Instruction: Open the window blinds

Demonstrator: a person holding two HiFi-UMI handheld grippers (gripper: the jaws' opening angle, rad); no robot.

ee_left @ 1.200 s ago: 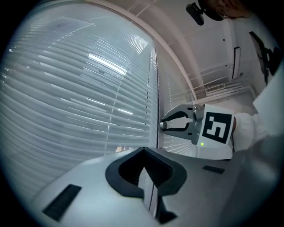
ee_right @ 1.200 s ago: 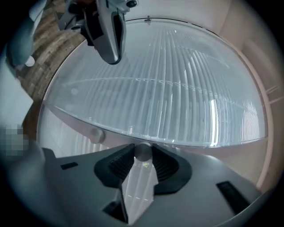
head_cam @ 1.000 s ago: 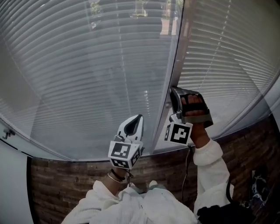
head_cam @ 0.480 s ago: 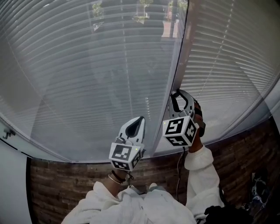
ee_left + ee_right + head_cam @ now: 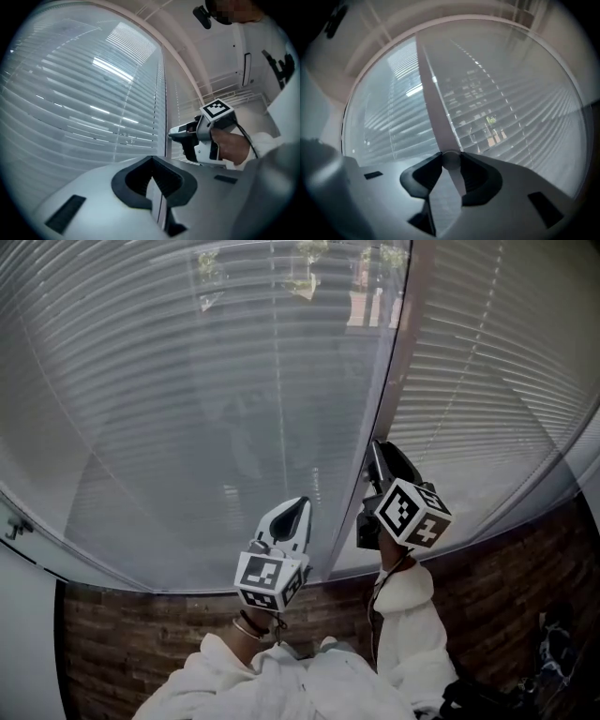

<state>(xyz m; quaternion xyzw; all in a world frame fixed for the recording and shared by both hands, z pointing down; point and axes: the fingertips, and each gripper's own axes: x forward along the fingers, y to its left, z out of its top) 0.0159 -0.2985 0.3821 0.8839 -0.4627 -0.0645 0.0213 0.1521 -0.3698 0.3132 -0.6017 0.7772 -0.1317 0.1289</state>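
Your right gripper [image 5: 450,160] pinches the tilt wand [image 5: 433,103] that hangs between the blinds [image 5: 187,409], whose slats look part-open. Your left gripper [image 5: 152,161] hovers near it, pressed together on nothing. Twist with too light a pinch and the smooth wand may slip in the pads; drag it sideways and it may bend

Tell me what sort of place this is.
Probably an indoor room, at a window: slatted blinds with their tilt wand, a brick wall beneath, greenery outside through the slats.
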